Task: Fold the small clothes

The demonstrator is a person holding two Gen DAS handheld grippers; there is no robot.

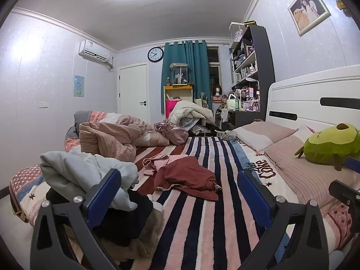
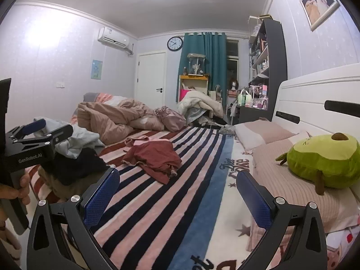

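Note:
A crumpled dark red garment (image 1: 187,177) (image 2: 155,155) lies on the striped blanket (image 1: 202,220) (image 2: 157,202) in the middle of the bed. A small pink garment (image 1: 157,160) (image 2: 137,140) lies just behind it. A pile of clothes, light grey-blue (image 1: 83,173) (image 2: 74,142) over black (image 1: 128,218), sits at the bed's left edge. My left gripper (image 1: 180,199) is open and empty, held above the blanket short of the red garment. My right gripper (image 2: 177,196) is open and empty, further right. The left gripper also shows in the right wrist view (image 2: 45,129).
A bunched pink-striped duvet (image 1: 108,139) (image 2: 108,119) lies at the bed's far left. Pillows (image 1: 265,133) (image 2: 263,132) and a green avocado plush (image 1: 333,145) (image 2: 324,159) lie along the white headboard (image 1: 315,99) on the right. A cluttered desk and shelves stand behind.

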